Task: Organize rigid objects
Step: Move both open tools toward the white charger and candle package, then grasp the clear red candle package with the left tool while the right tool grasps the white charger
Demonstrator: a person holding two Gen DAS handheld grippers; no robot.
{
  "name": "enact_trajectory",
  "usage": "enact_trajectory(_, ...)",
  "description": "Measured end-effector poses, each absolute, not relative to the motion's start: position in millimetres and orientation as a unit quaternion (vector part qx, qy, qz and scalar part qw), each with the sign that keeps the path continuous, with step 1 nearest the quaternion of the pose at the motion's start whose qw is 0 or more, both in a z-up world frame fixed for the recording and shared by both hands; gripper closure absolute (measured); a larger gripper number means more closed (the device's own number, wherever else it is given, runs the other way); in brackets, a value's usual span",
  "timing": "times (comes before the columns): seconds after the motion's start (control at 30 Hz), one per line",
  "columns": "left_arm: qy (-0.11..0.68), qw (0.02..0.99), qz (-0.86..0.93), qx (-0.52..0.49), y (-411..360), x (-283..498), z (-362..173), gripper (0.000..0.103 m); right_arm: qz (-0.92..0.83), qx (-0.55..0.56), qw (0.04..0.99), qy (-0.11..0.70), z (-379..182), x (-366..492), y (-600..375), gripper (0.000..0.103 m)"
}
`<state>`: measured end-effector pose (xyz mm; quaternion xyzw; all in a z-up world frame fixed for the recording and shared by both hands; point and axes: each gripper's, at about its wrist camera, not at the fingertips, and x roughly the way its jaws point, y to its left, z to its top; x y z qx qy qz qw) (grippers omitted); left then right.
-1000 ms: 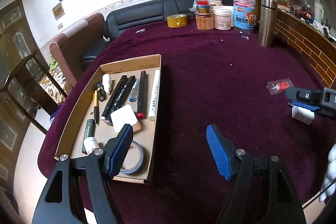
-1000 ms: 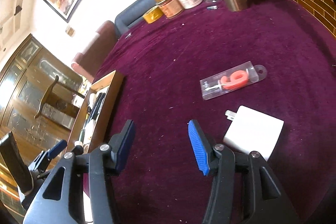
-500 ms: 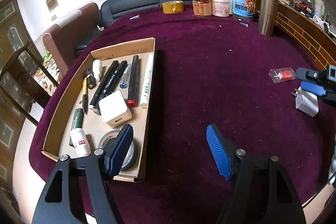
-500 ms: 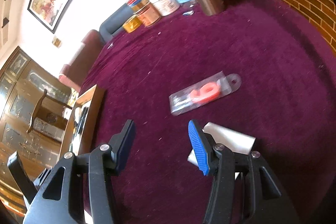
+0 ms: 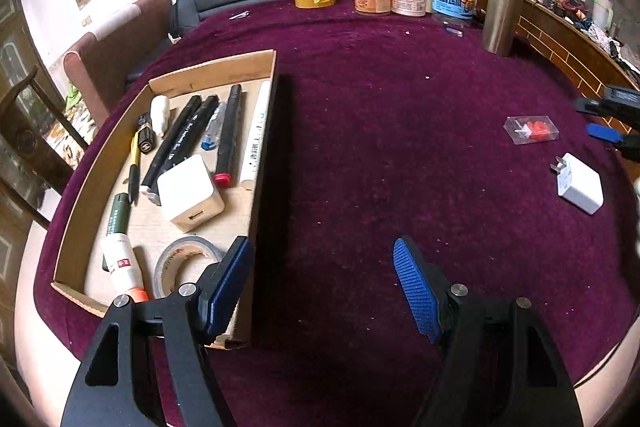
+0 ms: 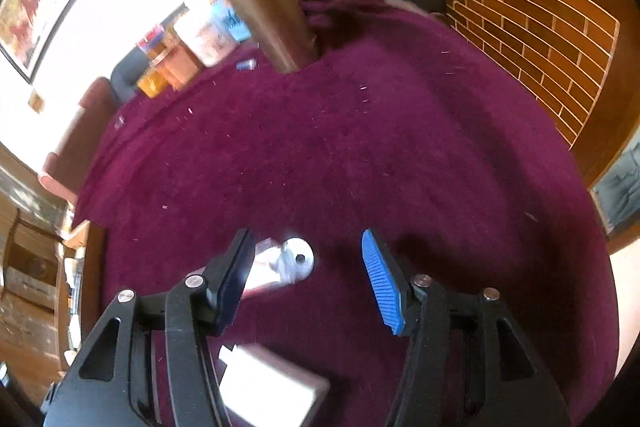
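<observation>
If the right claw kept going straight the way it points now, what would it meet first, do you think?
Probably the clear packet lying just ahead of the open right claw, nearer its left finger; depth is blurred, so it might pass over it onto bare cloth.

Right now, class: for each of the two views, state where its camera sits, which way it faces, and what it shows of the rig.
Left wrist: on the left gripper, facing across the table toward the cardboard tray and sofa; its open blue-padded fingers show.
Right wrist: on the right gripper, tilted low over the maroon cloth; its open fingers show.
Shared: white charger, steel flask.
</observation>
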<state>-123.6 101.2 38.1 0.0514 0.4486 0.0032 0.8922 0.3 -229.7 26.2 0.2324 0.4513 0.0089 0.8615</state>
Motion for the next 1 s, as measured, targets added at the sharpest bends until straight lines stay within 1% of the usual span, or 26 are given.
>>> enact_trajectory(0.1, 0.447, 0.893, -0.001, 0.048, 101, -127, 40, 0.036, 0.028, 0.199, 0.849, 0.489, 15, 25, -206, 0.049)
enact_trajectory(0.13, 0.445, 0.894, -0.001, 0.046, 103, -128, 42, 0.036, 0.043, 0.186, 0.845, 0.499, 13, 28, -195, 0.047)
enact_trajectory(0.23, 0.440, 0.897, -0.003, 0.040, 105, -129, 44, 0.036, 0.088, 0.149, 0.843, 0.509, 17, 27, -162, 0.047)
enact_trajectory(0.4, 0.446, 0.895, -0.013, 0.024, 106, -128, 43, 0.036, 0.227, 0.111, 0.803, 0.540, 16, 12, -102, 0.047)
enact_trajectory(0.5, 0.451, 0.892, -0.028, 0.014, 104, -127, 42, 0.036, 0.283, 0.096, 0.795, 0.529, 26, -6, -83, 0.047)
enact_trajectory(0.63, 0.445, 0.893, -0.064, 0.026, 94, -128, 45, 0.036, 0.241, 0.086, 0.835, 0.487, 52, -30, -116, 0.047)
enact_trajectory(0.8, 0.441, 0.887, -0.117, 0.074, 70, -116, 46, 0.036, 0.168, 0.057, 0.861, 0.477, 60, -54, -168, 0.047)
enact_trajectory(0.93, 0.387, 0.891, -0.147, 0.184, 40, -96, 48, 0.036, 0.147, 0.069, 0.861, 0.482, 55, -57, -199, 0.047)
enact_trajectory(1.0, 0.379, 0.882, -0.158, 0.231, 28, -84, 42, 0.036, 0.154, 0.081, 0.859, 0.482, 52, -56, -206, 0.047)
